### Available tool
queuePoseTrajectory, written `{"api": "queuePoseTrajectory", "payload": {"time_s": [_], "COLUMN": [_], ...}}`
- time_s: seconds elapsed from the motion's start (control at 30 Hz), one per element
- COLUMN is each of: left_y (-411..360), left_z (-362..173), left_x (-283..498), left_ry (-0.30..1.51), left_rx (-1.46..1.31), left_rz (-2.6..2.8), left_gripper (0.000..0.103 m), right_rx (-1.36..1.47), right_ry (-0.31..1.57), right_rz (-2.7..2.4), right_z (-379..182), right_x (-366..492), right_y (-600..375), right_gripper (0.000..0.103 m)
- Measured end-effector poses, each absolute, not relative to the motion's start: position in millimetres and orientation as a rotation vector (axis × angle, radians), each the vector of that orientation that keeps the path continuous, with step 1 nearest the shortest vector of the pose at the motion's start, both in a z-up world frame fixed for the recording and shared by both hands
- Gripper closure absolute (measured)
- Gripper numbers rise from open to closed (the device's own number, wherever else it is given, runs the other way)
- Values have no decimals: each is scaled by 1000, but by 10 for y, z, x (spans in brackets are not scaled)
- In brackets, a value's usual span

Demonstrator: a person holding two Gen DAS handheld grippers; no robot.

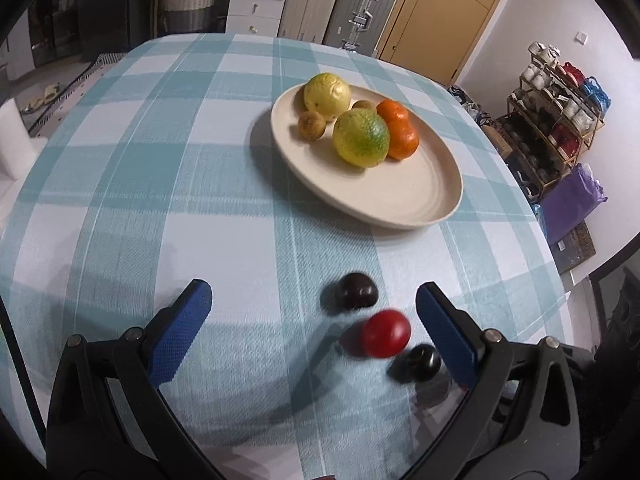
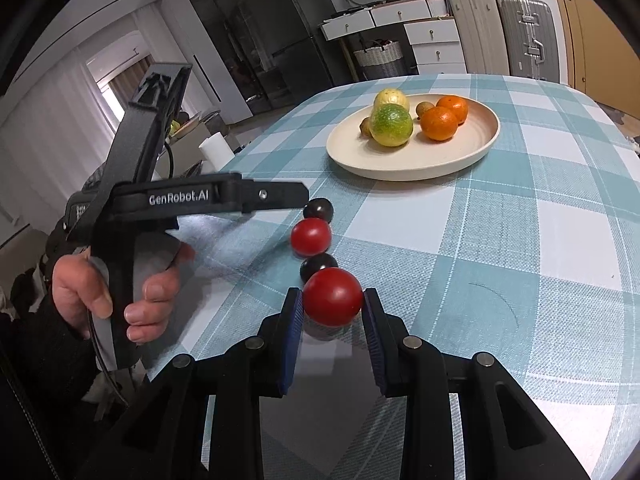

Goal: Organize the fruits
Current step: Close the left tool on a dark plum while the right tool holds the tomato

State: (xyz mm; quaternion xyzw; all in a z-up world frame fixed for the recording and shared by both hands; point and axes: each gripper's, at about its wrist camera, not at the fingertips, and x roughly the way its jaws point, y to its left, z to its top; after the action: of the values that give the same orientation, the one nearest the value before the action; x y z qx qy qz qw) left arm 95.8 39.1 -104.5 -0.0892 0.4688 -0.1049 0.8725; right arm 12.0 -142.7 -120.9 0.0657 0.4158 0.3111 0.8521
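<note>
The one thing I can read clearly is "GenRobot.AI", in pale letters on the black body of my left gripper [image 2: 304, 200], which shows side-on up and to the left of my right gripper's fingers in the right wrist view. A small dark part just behind that body carries pale lettering too small for me to read. A black box far beyond the table bears a small label, possibly "38", though I cannot be sure
</note>
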Motion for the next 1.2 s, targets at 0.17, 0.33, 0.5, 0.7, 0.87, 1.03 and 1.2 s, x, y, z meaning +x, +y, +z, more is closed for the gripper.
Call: {"api": "queuePoseTrajectory", "payload": {"time_s": [0.17, 0.33, 0.5, 0.7, 0.87, 1.03, 1.2], "left_y": [279, 247, 222, 240, 261, 319, 417], "left_z": [-1072, -1160, -1163, -1132, -1123, -1129, -1136], "left_x": [1066, 1114, 1105, 1128, 1104, 1105, 1133], "left_ry": [1006, 1063, 1082, 1097, 1097, 1103, 1108], "left_rx": [-136, -161, -162, -193, -210, -252, -311], "left_rz": [-226, -277, -343, -383, -400, -416, -433], "left_gripper": [2, 22, 52, 77, 83, 83, 84], "right_rx": [141, 140, 149, 154, 162, 180, 186], "right_ry": [885, 874, 882, 879, 881, 874, 862], "right_rz": [654, 654, 661, 666, 655, 646, 650], "right_z": [-1223, -1176, -1198, -1207, -1236, -1218, -1167], "right_x": [161, 201, 233, 231, 214, 225, 255], "right_y": [-1440, -1459, -1459, -1450, -1479, -1524, -1532], "right_gripper": [72, 72, 72, 72, 72, 72, 72]}}
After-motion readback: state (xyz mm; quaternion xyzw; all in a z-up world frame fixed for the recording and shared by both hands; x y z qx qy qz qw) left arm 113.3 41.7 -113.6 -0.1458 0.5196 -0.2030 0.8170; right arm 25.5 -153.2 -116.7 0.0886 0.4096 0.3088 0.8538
